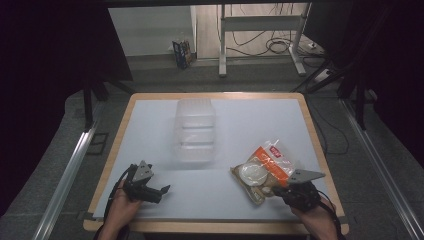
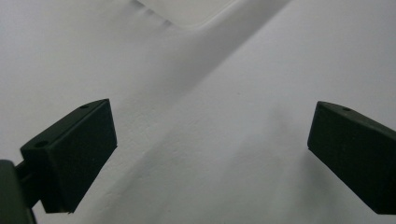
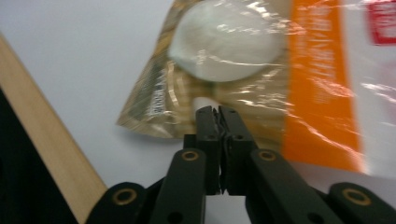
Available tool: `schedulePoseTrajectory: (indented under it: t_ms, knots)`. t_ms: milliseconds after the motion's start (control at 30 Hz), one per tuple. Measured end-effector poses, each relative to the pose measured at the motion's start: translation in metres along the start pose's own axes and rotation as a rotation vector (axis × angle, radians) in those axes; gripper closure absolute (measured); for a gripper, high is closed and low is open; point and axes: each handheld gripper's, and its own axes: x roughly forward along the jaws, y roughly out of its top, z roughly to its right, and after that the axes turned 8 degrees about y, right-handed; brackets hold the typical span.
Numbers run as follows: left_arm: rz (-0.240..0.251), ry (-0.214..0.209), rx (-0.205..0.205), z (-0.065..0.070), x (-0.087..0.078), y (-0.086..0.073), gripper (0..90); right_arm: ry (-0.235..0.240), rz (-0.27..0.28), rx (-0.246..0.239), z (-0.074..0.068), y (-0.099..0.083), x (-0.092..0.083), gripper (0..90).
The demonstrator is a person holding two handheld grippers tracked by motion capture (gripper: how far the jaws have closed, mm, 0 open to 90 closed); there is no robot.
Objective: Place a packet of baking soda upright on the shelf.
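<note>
Right hand-held gripper (image 3: pixel 218 112) jaws are pinched together at my snack bag's (image 3: pixel 261 84) edge, perhaps gripping film, while left hand-held gripper (image 2: pixel 210 140) waits wide open, empty.

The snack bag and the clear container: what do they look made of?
The snack bag looks like thin glossy plastic film: it crinkles and throws bright glare in the right gripper view, with a clear window over white contents. The clear container appears to be stiff transparent plastic, its ribbed walls showing the table through them.
</note>
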Motion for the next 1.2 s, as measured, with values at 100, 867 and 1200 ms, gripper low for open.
schedulePoseTrajectory:
  t_ms: [100, 867, 1200]
  knots:
    - [-0.001, 0.0, 0.003, 0.0, 0.0, 0.0, 1.3, 0.026, -0.035, -0.018, -0.004, 0.001, 0.011, 88.3]
    - [-0.01, 0.006, 0.01, 0.001, 0.001, 0.0, 1.5, 0.106, -0.119, -0.052, -0.017, 0.014, 0.053, 88.3]
    - [-0.013, 0.008, 0.018, 0.002, 0.001, 0.0, 1.6, 0.027, -0.05, -0.07, -0.016, 0.018, 0.029, 83.4]
